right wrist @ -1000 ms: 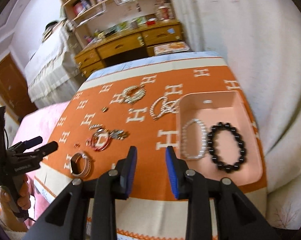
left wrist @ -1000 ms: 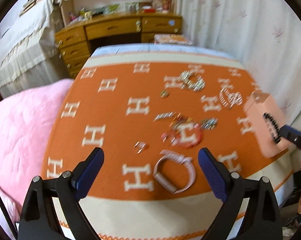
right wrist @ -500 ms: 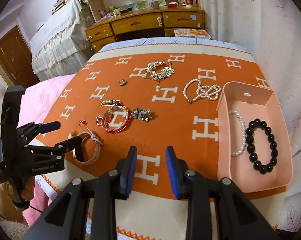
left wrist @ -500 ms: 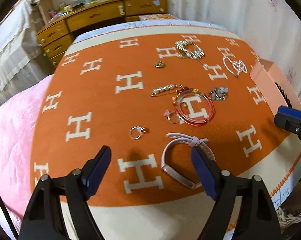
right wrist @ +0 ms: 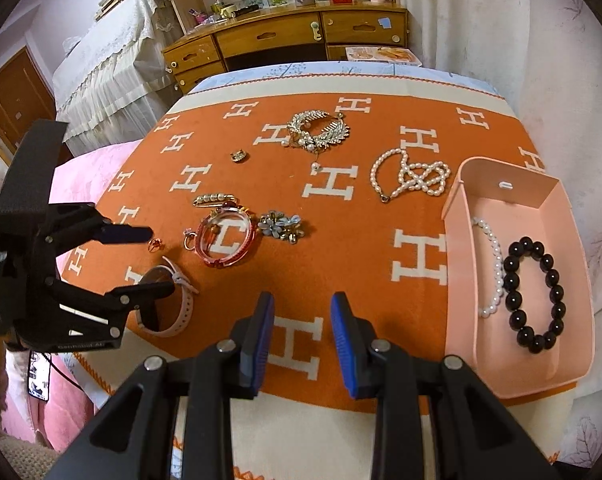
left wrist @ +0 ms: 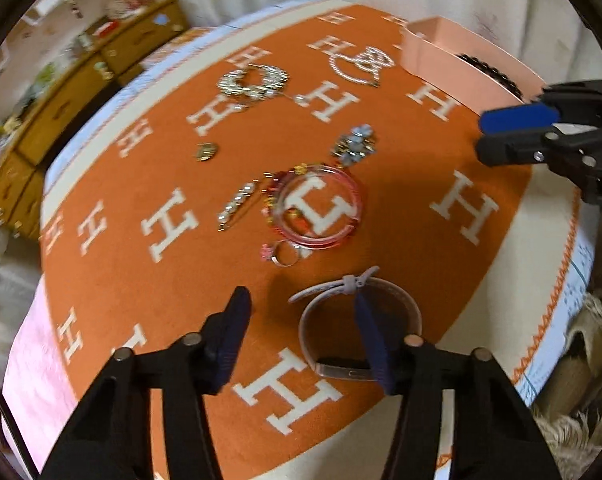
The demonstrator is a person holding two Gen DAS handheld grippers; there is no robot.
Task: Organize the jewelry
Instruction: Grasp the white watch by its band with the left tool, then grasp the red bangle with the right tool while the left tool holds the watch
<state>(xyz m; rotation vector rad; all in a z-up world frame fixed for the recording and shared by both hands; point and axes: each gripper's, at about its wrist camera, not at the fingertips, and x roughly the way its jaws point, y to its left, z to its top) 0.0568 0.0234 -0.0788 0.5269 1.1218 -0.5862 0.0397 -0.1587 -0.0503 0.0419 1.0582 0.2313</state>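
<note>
Jewelry lies scattered across an orange blanket (right wrist: 381, 248) patterned with white H's. A peach tray (right wrist: 573, 240) near the blanket's right edge holds a black bead bracelet (right wrist: 535, 296) and a white pearl strand (right wrist: 493, 272), side by side. Near the front edge, a pale pink watch (left wrist: 361, 328) sits curled in a loop, strap buckled, dark face down. The left gripper (left wrist: 301, 344) hangs over it, jaws spread wide, one finger inside the loop, grasping nothing. The right gripper (right wrist: 301, 344) hovers at the front edge, jaws partly apart and empty. A pink bangle (right wrist: 225, 240), rings, brooches and a knotted pearl necklace (right wrist: 411, 176) lie mid-blanket.
</note>
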